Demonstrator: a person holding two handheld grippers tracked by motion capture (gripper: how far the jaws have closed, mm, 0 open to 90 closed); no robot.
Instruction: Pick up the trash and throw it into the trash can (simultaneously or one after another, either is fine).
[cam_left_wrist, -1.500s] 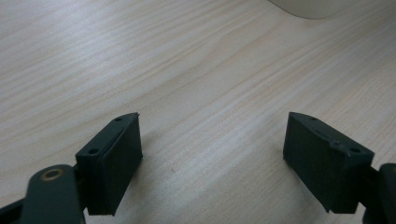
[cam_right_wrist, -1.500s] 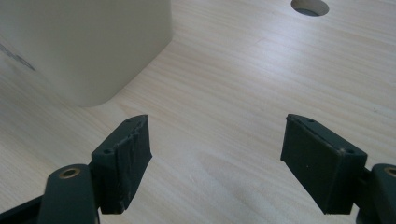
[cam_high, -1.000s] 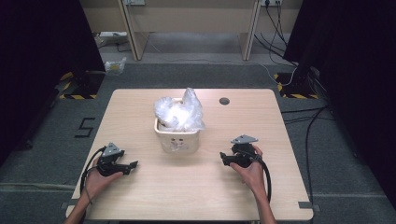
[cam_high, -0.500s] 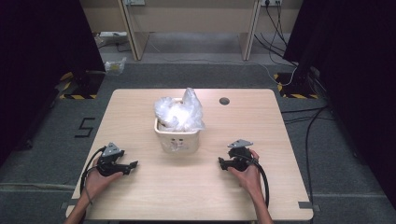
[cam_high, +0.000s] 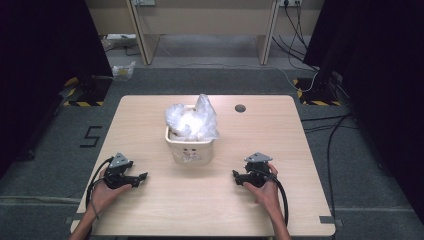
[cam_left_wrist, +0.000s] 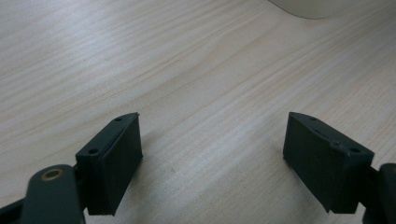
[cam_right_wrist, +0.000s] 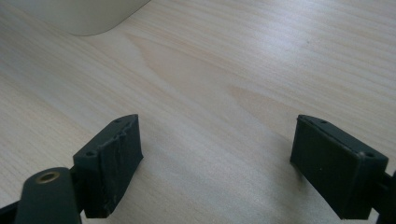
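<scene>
A cream plastic bin (cam_high: 191, 149) stands in the middle of the wooden table (cam_high: 150, 115), lined with a clear plastic bag (cam_high: 192, 121) that puffs out above its rim. My left gripper (cam_high: 142, 177) rests on the table at the front left, jaws pointing right toward the bin, open with nothing between them (cam_left_wrist: 212, 158). My right gripper (cam_high: 235, 176) rests at the front right, jaws pointing left, open and empty as well (cam_right_wrist: 215, 161). The bin's base shows as a pale corner (cam_left_wrist: 313, 7) in the left gripper view and as a pale corner (cam_right_wrist: 79, 16) in the right gripper view.
A round cable hole (cam_high: 240, 108) sits in the table near the back edge. Dark curtains hang on both sides, and cables (cam_high: 330, 140) trail over the floor at the right. A desk frame (cam_high: 200, 20) stands behind the table.
My right gripper has slid a little toward the person and down the table. The left gripper and the bin have stayed put.
</scene>
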